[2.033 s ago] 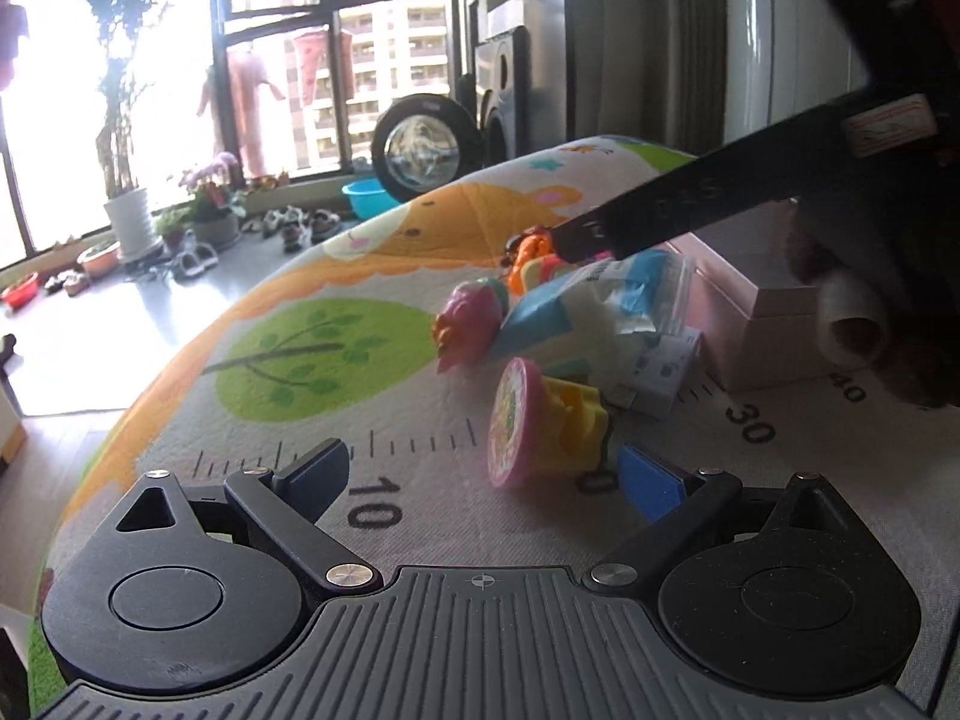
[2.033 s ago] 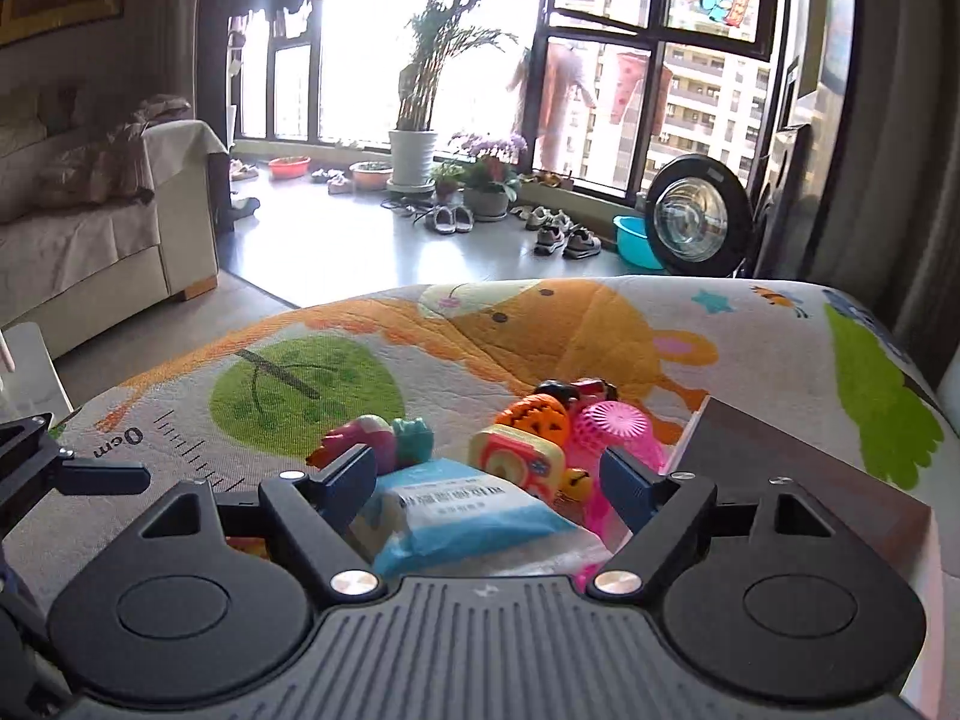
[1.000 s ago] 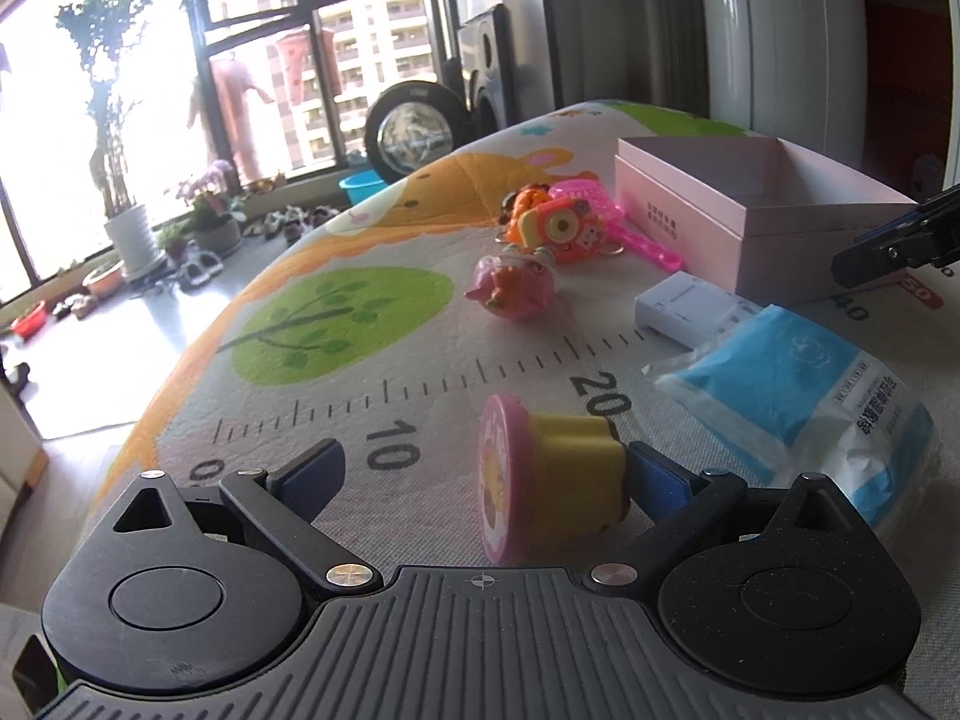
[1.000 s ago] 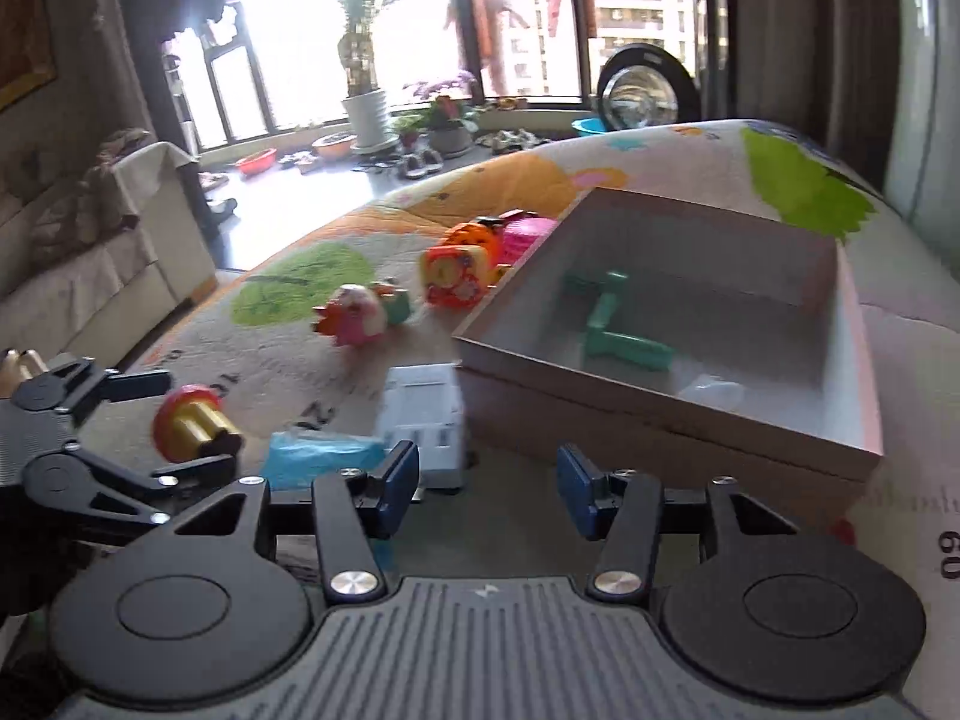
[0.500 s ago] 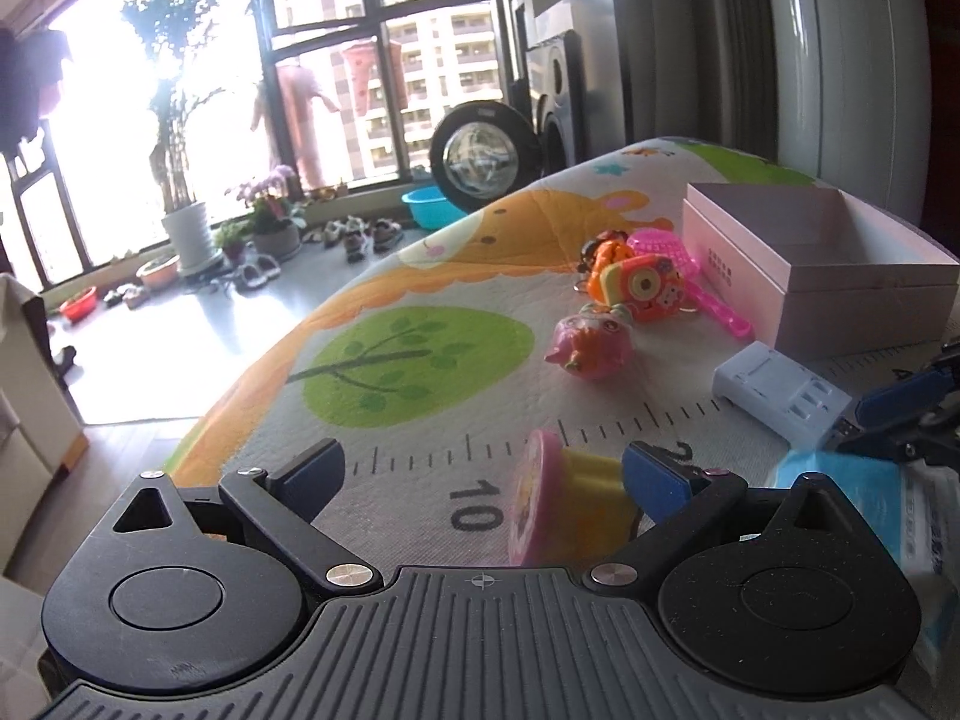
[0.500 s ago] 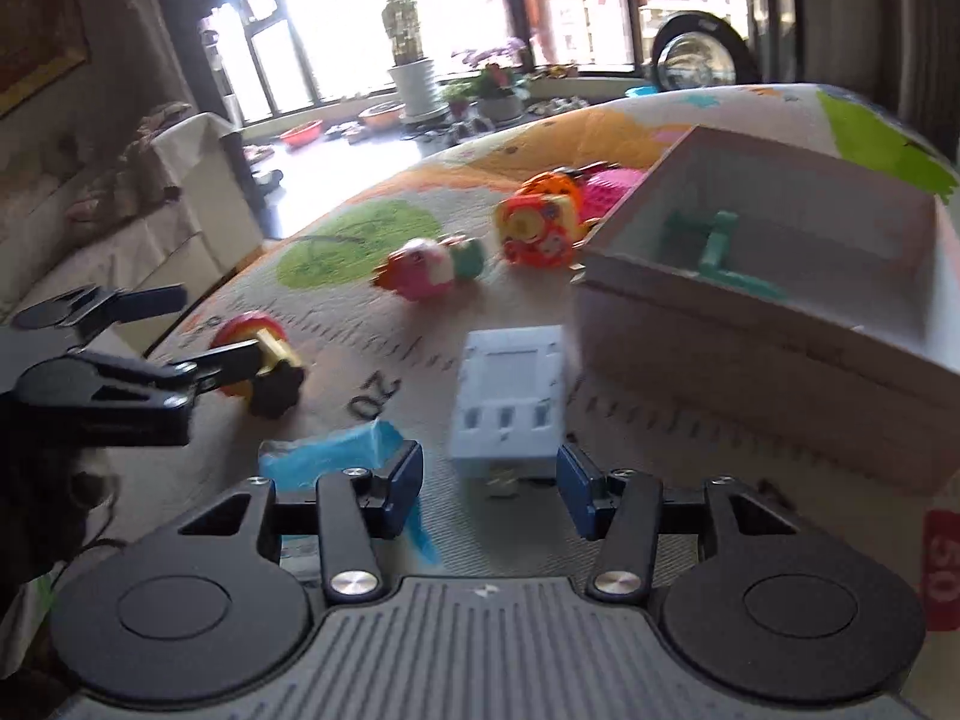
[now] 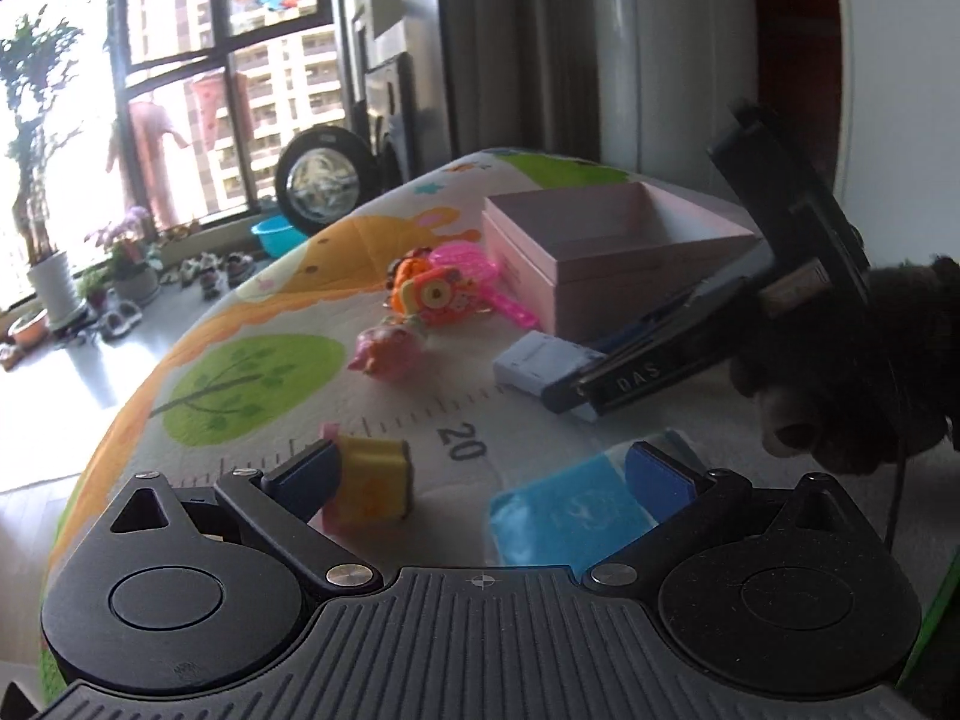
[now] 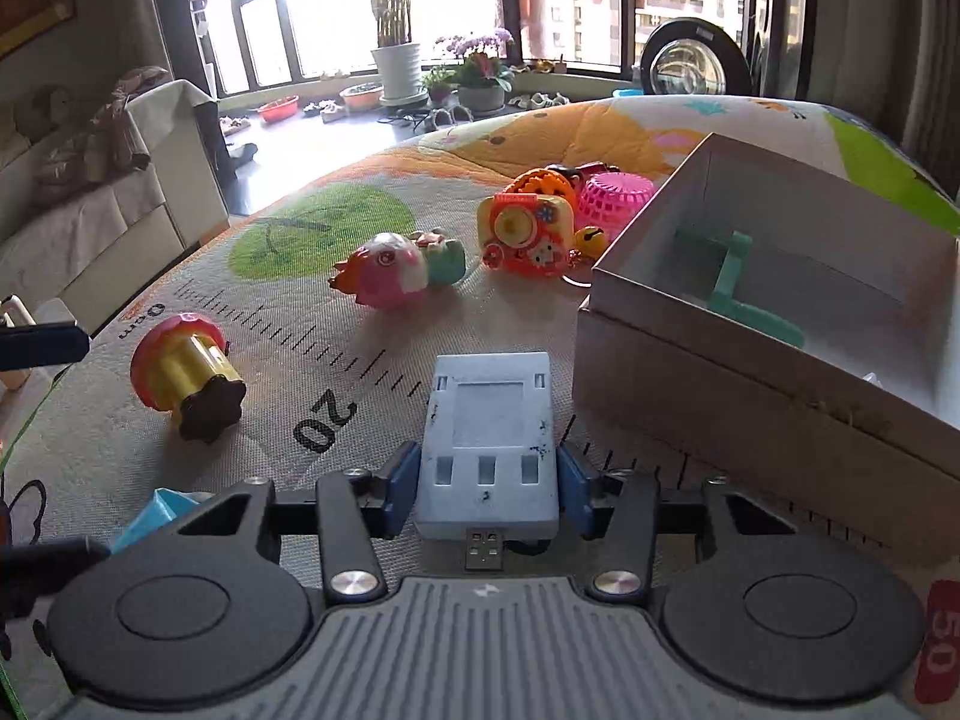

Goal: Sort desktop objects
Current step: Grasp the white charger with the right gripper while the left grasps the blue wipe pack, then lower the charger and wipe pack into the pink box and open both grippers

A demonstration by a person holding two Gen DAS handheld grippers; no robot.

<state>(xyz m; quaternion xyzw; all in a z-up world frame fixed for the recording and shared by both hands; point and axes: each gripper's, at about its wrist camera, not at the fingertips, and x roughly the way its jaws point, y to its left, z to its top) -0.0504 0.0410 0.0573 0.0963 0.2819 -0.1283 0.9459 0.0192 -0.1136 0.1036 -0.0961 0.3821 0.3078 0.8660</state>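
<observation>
My right gripper (image 8: 487, 486) is closing, its blue pads against both long sides of a white USB adapter (image 8: 489, 420) lying flat on the play mat by the pink box (image 8: 750, 396). The left wrist view shows that right gripper's black fingers (image 7: 624, 375) on the adapter (image 7: 534, 360), with a dark-gloved hand (image 7: 840, 360) behind them. My left gripper (image 7: 480, 474) stands open above the mat. A yellow and pink stamp toy (image 7: 372, 474) lies just inside its left finger. A blue tissue packet (image 7: 564, 510) lies under its right finger.
The open pink box (image 7: 606, 252) holds a green plastic piece (image 8: 732, 282). An orange camera toy (image 8: 528, 228), a pink basket (image 8: 615, 195) and a pink fish toy (image 8: 390, 270) lie mid-mat. The mat (image 8: 312, 228) drops off at the left to the floor.
My right gripper has come forward and down over the white adapter and narrowed onto it. My left gripper has risen and swung right; the stamp toy now sits by its left finger.
</observation>
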